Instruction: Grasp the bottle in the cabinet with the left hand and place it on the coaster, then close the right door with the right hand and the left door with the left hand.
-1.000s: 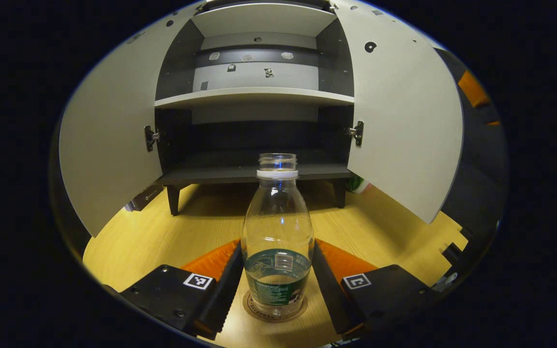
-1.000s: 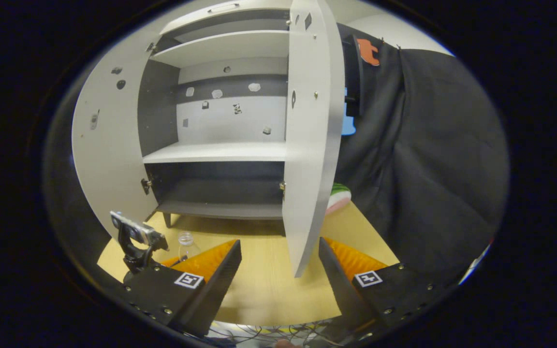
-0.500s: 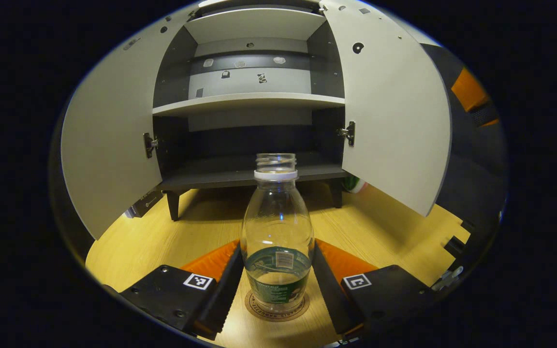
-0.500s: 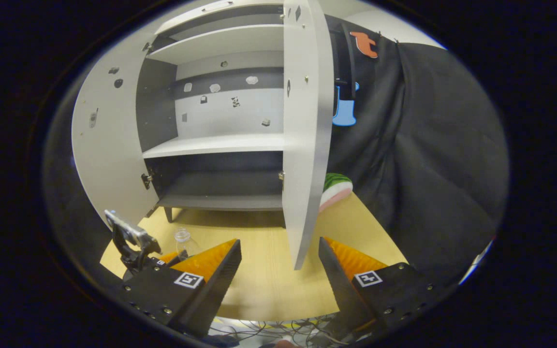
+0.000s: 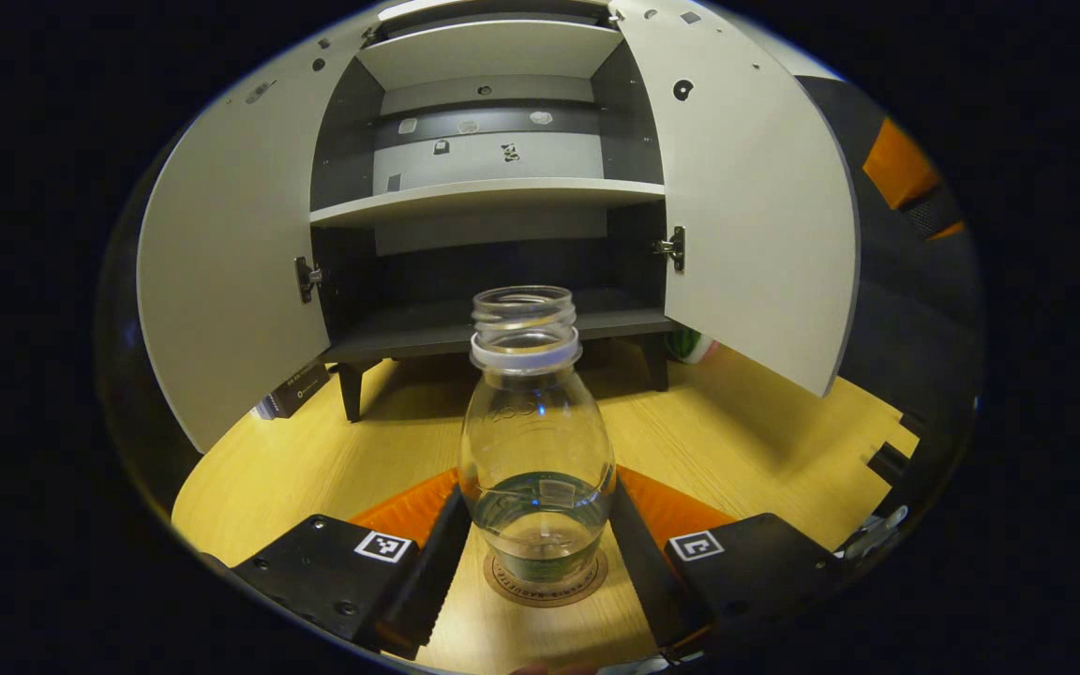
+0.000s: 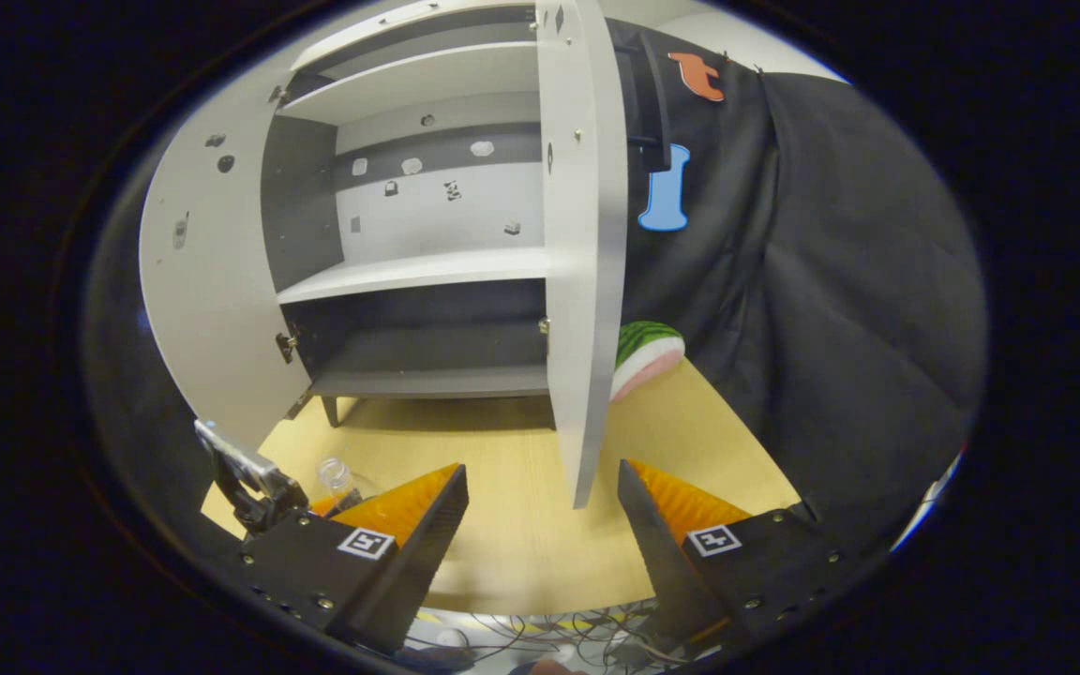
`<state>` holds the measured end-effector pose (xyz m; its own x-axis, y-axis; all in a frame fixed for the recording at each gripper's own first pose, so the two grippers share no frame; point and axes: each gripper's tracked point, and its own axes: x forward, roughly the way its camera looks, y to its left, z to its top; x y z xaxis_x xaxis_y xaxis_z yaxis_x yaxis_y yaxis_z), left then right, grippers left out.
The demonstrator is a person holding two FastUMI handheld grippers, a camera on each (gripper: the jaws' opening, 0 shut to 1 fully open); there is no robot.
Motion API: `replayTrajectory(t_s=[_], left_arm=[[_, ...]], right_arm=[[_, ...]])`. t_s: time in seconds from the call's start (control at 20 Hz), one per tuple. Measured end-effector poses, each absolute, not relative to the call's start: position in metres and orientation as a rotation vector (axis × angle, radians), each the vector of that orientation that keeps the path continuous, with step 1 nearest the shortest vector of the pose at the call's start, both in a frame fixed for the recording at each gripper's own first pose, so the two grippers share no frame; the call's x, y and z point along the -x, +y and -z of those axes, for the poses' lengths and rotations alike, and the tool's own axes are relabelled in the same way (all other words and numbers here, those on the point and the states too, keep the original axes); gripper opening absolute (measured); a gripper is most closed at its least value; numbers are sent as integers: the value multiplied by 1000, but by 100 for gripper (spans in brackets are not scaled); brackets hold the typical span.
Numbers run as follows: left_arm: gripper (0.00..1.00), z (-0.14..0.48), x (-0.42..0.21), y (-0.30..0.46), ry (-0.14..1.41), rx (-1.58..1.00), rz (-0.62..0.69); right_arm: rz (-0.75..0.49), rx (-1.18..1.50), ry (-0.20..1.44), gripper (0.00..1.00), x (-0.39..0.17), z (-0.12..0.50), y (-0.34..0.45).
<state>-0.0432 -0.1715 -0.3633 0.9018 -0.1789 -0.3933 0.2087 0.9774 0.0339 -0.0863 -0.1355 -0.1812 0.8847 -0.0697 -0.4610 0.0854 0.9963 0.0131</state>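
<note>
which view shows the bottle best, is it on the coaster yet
The left gripper view: the bottle stands upright, large and centred between the left gripper fingers, its base over the coaster, though contact is hard to confirm. The right gripper view catches just its neck, small, behind a gripper finger.

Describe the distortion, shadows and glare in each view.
Left gripper view: fisheye bows the pale cabinet doors; small glints on the clear plastic bottle; the lower shelf is dim. Right gripper view: the right door's edge curves; the cabinet casts a soft shadow on the yellow wooden table; nothing is blurred.
</note>
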Motion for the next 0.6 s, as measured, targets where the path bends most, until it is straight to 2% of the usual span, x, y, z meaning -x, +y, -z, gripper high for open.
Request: replayTrajectory(t_s=[0.35, 0.45, 0.6], left_arm=[[86, 329, 45, -176, 331, -86, 215], [90, 308, 43, -177, 299, -90, 222], [89, 267, 37, -175, 248, -94, 212]], right_arm=[[68, -44, 462, 98, 92, 173, -131], [69, -54, 440, 98, 91, 164, -134], [77, -68, 386, 98, 89, 141, -141]])
